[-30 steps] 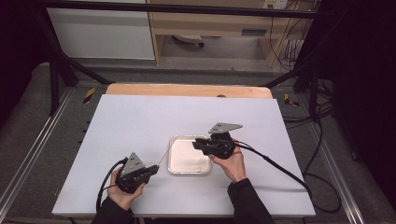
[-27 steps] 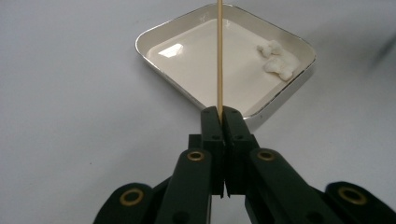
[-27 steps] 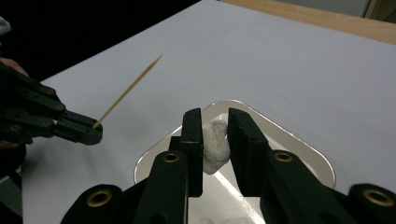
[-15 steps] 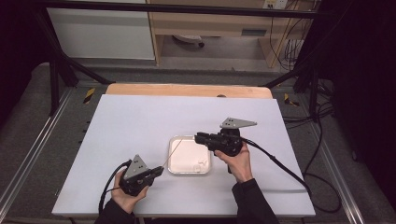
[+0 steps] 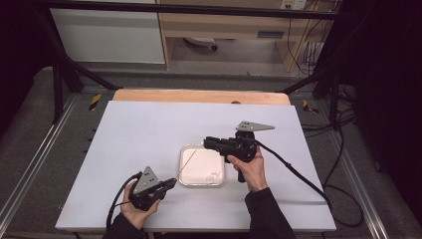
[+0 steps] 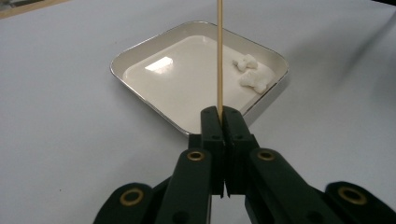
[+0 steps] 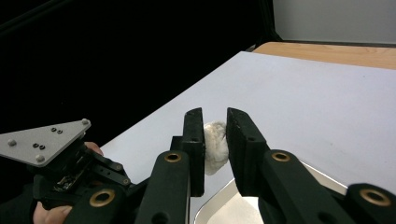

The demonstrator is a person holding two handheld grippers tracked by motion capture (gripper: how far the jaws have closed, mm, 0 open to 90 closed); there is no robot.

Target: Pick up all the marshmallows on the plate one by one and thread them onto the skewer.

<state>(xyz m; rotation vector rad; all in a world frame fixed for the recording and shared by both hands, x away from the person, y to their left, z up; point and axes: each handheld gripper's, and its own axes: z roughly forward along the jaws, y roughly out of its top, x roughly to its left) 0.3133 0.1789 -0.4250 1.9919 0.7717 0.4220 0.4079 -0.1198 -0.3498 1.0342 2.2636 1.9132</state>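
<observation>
A: Where do your hands sit right now?

B: Your left hand (image 5: 135,208) rests low at the near edge of the white table (image 5: 149,134), wrapped round the body of the left gripper (image 5: 170,183), which points up and to the right towards the tray (image 5: 183,174). Your right forearm comes in from the bottom edge, and your right hand (image 5: 249,167) holds the right gripper (image 5: 207,143) level above the tray's far right corner, jaws pointing left.

A: And what are the left jaws doing?

B: They are pressed together on a thin wooden skewer (image 6: 219,56). In the left gripper view it runs straight out from between the pads across the tray.

A: The right ones?

B: They pinch a small white lump (image 7: 215,144), soft-looking, like a marshmallow. It sits between the two pads, clear of the tray.

A: What lies in the tray?

B: Two more white pieces (image 6: 250,72) lie near its right-hand corner in the left gripper view, just beside each other. The rest of the tray floor is bare and glossy.
</observation>
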